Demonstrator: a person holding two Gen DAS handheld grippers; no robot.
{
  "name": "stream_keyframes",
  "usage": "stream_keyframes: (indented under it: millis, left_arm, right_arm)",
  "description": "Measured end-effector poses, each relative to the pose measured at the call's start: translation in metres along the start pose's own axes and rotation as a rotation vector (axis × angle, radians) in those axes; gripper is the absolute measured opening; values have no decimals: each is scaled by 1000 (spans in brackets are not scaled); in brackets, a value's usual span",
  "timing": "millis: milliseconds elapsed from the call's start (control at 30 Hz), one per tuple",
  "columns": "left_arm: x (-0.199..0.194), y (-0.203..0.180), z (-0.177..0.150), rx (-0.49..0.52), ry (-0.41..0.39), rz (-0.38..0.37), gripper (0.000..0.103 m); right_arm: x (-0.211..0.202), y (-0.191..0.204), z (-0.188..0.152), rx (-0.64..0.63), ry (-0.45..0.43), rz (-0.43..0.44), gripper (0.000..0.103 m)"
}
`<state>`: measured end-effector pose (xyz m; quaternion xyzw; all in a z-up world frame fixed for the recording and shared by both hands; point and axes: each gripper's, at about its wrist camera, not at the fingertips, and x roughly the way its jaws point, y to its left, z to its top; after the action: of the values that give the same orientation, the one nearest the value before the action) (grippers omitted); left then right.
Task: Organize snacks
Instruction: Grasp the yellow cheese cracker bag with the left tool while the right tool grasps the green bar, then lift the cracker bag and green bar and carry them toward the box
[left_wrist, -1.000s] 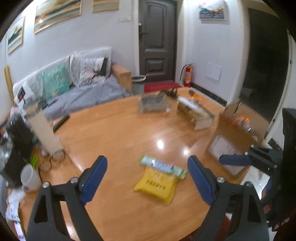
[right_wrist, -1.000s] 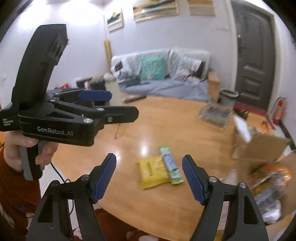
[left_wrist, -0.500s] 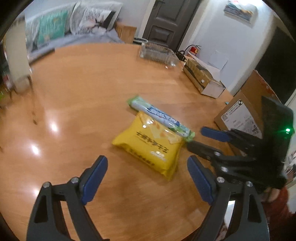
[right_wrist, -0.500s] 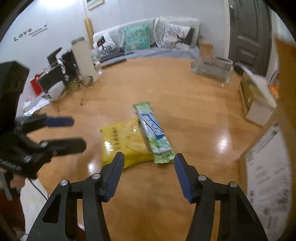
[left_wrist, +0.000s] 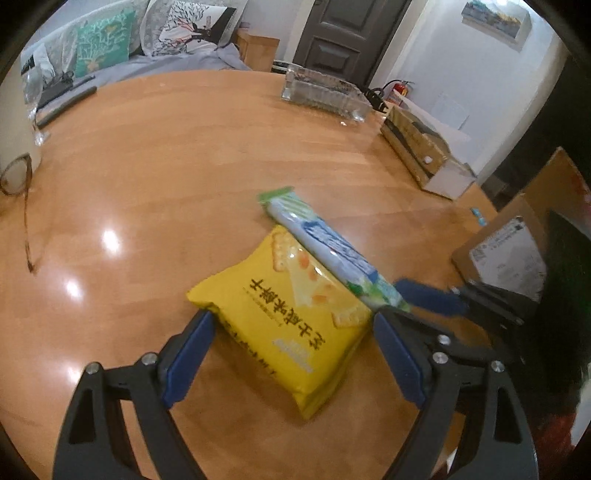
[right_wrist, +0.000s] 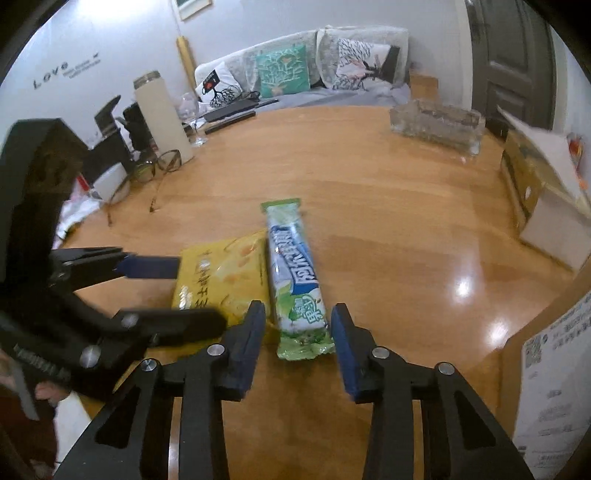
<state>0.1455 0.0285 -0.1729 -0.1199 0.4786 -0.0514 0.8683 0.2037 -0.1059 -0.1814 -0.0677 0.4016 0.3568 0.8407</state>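
Note:
A yellow cracker bag lies flat on the wooden table. A long green and blue snack pack rests along its far right edge. My left gripper is open and low over the table, its blue pads on either side of the bag's near half without pressing it. In the right wrist view the snack pack points away from me. Its near crimped end sits between the jaws of my right gripper, which are closing, with a small gap still showing. The left gripper straddles the yellow bag from the left.
A clear rectangular container stands at the table's far side. An open flat box and a cardboard carton stand to the right. A tall cream flask, eyeglasses and a cup crowd the left edge. A sofa lies beyond.
Both grippers have come down to the table and close to the snacks. The right jaws have narrowed around the green pack's near end. The left jaws keep their width and now flank the yellow bag.

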Motion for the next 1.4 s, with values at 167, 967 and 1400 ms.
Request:
stream_keyframes:
  millis: [167,967,1400]
  left_arm:
    - [9,-7,9,34,4,36,86]
    - [-6,8,-10,164,13,65,75]
    - [2,-6,-6,254,-28,154,67]
  right_arm:
    - [-8,15,-12,-49,-6,-91,24]
    - [-14,20,-18,-25,18,-187,35]
    - [2,23,-2,-43,14,-263,22]
